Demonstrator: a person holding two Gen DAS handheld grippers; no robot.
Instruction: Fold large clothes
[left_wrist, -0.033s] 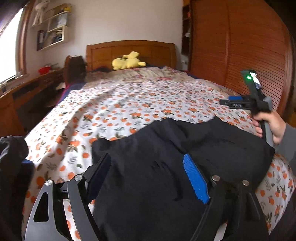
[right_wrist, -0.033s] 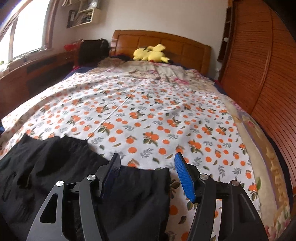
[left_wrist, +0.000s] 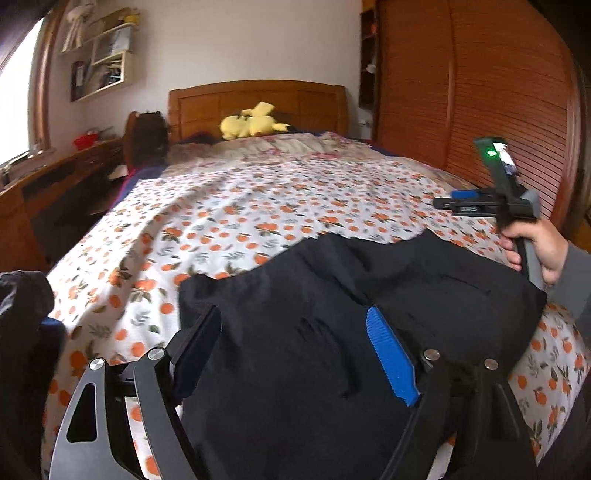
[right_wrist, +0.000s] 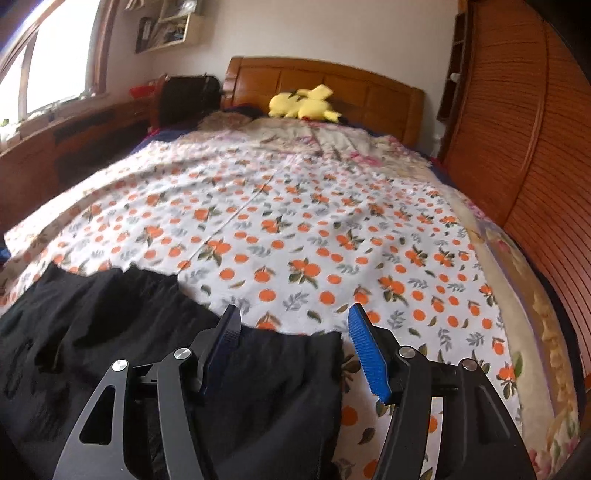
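- Nothing has shifted since the earlier frame: the garment, the bed and both tools sit in the same places in each view.
- Your left gripper (left_wrist: 291, 314) has just been opening; its jaws now stand spread wide at the bottom of the left view, with the black garment (left_wrist: 314, 280) lying below and between them, and neither pad presses on it.
- Your right gripper (right_wrist: 294, 310) has also just been opening; its jaws are spread, the left finger over the garment's right edge and the blue right pad over bare sheet.
- The black garment lies flat on the near end of the bed, filling the lower middle of the left view and the lower left of the right view.
- The orange-print sheet (left_wrist: 258, 214) covers the bed up to a pale floral cover near the pillows.
- Your right hand (left_wrist: 535, 247) holds its tool's handle at the right edge of the left view, just past the garment's far corner, with a green light lit on top.
- A yellow plush toy (left_wrist: 251, 123) rests against the wooden headboard (left_wrist: 258, 99), upper centre.
- A slatted wooden wardrobe (left_wrist: 498, 92) fills the upper right.
- A dark cloth bundle (left_wrist: 22, 295) sits at the left edge.
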